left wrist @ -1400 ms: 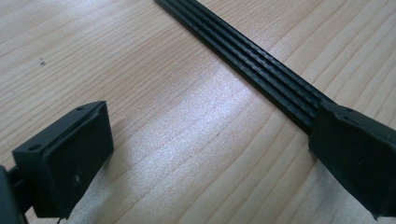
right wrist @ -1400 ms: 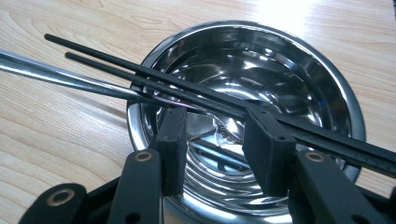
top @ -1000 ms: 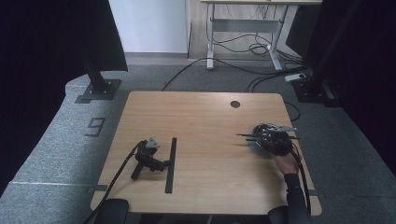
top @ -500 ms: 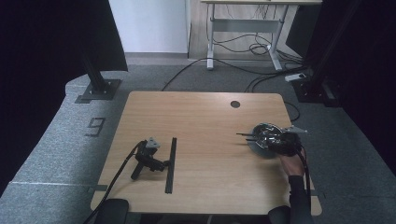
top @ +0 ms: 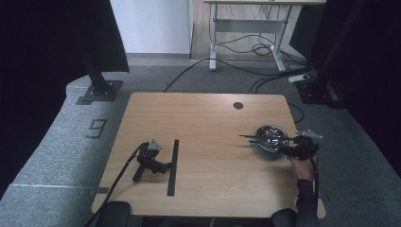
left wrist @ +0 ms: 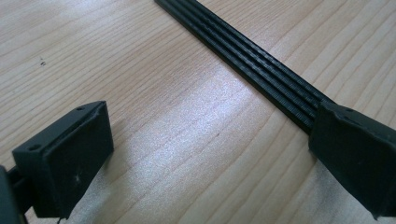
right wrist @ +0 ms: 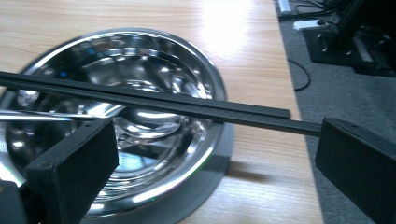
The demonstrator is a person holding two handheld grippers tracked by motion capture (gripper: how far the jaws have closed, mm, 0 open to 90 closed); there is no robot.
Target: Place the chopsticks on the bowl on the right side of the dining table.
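A steel bowl [top: 270, 137] stands at the right of the wooden table [top: 208, 118], with two black chopsticks [top: 249, 138] laid across its rim. My right gripper [top: 286, 149], held in a hand, sits just right of the bowl. Its jaws have just been opening and stand wide. In the right gripper view the chopsticks [right wrist: 163, 103] cross the bowl [right wrist: 211, 79] ahead of my right gripper [right wrist: 210, 172], with no pad touching them. My left gripper [top: 165, 166] lies open on the table beside a long black ribbed strip [top: 173, 165]. That strip [left wrist: 243, 56] passes by my left gripper [left wrist: 205, 163].
A round cable hole [top: 238, 105] is near the table's far edge. Grey carpet surrounds the table, with a black stand base [top: 98, 91] at the far left, cables and a desk frame [top: 246, 28] behind. A cable [top: 120, 172] trails from the left gripper over the front edge.
My right gripper has drawn back to the right, off the bowl, and its jaws have opened. The chopsticks stay across the bowl. The left gripper has not moved.
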